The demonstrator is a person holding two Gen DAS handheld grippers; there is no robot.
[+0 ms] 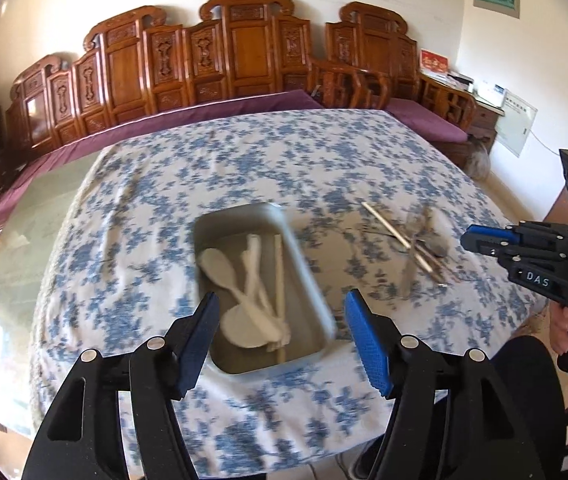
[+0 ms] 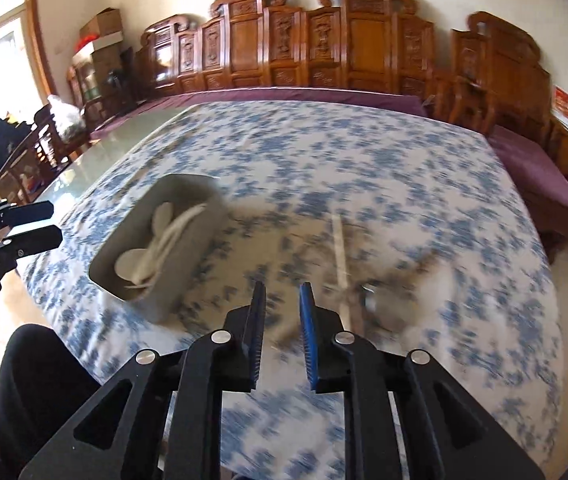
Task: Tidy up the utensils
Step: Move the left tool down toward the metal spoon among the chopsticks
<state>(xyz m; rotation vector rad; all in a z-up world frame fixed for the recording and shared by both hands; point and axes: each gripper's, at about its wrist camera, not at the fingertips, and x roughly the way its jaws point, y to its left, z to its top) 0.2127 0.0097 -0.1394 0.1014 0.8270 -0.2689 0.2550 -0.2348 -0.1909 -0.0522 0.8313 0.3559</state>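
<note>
Grey tray (image 1: pixel 307 256), frame centre, holds white spoons (image 1: pixel 240 300). Left gripper (image 1: pixel 282 344) released, empty, just below it. Right gripper (image 2: pixel 282 336) slightly parted, empty.

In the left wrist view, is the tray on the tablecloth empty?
No: the tray already holds pale spoons and a chopstick, while more utensils lie loose on the tablecloth beside it.

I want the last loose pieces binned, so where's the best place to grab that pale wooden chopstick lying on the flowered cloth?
Probably the pale wooden chopstick's bare far end, from above, fingers straddling its width. Its near end crosses the blurred metal utensils, so gripping there risks catching them too.
</note>
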